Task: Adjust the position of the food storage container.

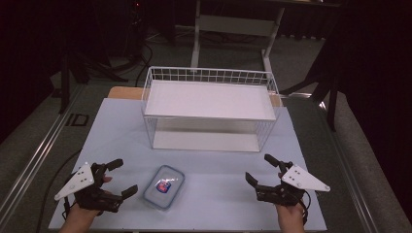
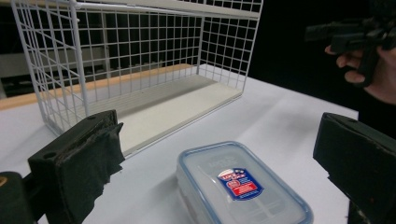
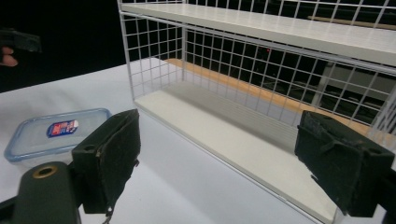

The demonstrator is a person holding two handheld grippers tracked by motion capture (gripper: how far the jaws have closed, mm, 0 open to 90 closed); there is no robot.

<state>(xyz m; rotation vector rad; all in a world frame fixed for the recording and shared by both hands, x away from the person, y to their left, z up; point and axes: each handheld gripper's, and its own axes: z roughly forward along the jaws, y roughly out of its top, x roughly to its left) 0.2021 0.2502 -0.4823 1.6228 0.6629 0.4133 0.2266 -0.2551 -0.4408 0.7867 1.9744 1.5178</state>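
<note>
A clear plastic food box (image 1: 164,186) with a blue-rimmed lid and a red and blue label lies on the pale table near its front edge. It also appears close ahead in the left gripper view (image 2: 243,186) and at the far left of the right gripper view (image 3: 53,131). My left gripper (image 1: 121,177) stands open just left of the box, nothing between its jaws. At the front right my right gripper (image 1: 261,169) is open and empty, well apart from the box. Each gripper is held by a hand.
A white wire rack (image 1: 209,109) with a solid upper shelf and lower shelf stands at the middle back of the table (image 1: 116,131), its open front facing me. The floor around is dark, with a white stand (image 1: 233,29) behind.
</note>
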